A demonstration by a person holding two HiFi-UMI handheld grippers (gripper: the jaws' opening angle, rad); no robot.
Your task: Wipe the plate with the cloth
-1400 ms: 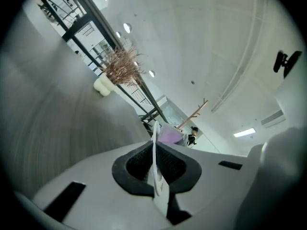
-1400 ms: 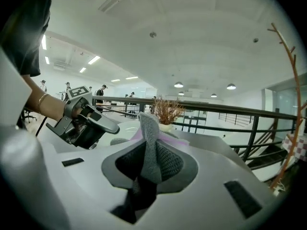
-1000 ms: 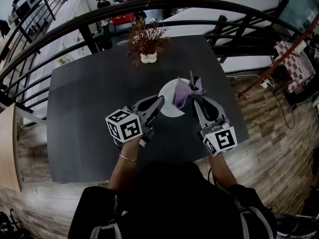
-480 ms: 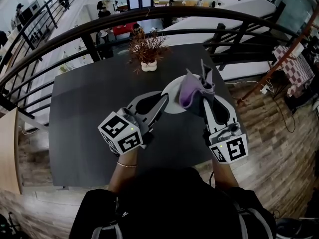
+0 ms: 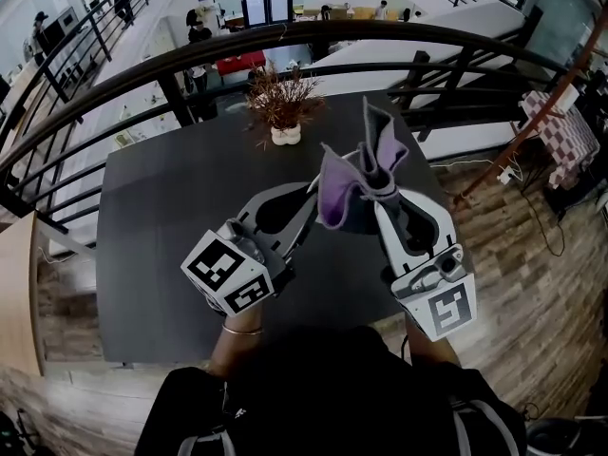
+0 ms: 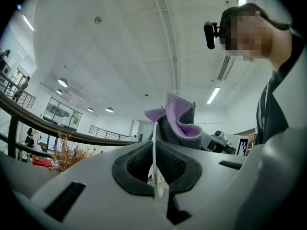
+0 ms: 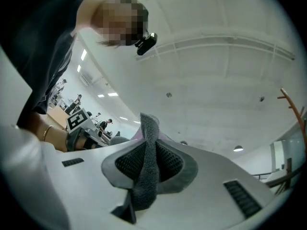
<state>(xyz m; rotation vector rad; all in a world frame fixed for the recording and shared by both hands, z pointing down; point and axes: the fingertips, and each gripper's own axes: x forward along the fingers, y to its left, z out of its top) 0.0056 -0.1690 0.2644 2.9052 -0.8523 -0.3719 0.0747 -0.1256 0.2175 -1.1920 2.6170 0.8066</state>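
A thin white plate (image 6: 155,147) stands edge-on between the jaws of my left gripper (image 6: 156,171), which is shut on its rim. In the head view that gripper (image 5: 306,196) is raised above the dark table (image 5: 161,217), and I cannot make out the plate there. The purple and grey cloth (image 5: 344,186) covers that spot. My right gripper (image 5: 375,193) is shut on the cloth, whose grey fold (image 7: 146,162) runs down between its pads (image 7: 125,164). From the left gripper view the cloth (image 6: 180,121) bunches just beyond the plate's far edge.
A small white pot of dried twigs (image 5: 282,103) stands at the table's far edge. A black curved railing (image 5: 142,60) runs behind it. Wooden floor (image 5: 532,255) lies to the right. The marker cube of the left gripper (image 7: 78,120) shows in the right gripper view.
Both grippers have risen from the table. The plate came up with the left gripper and turned edge-on. The cloth rose with the right gripper and now hides the plate in the head view.
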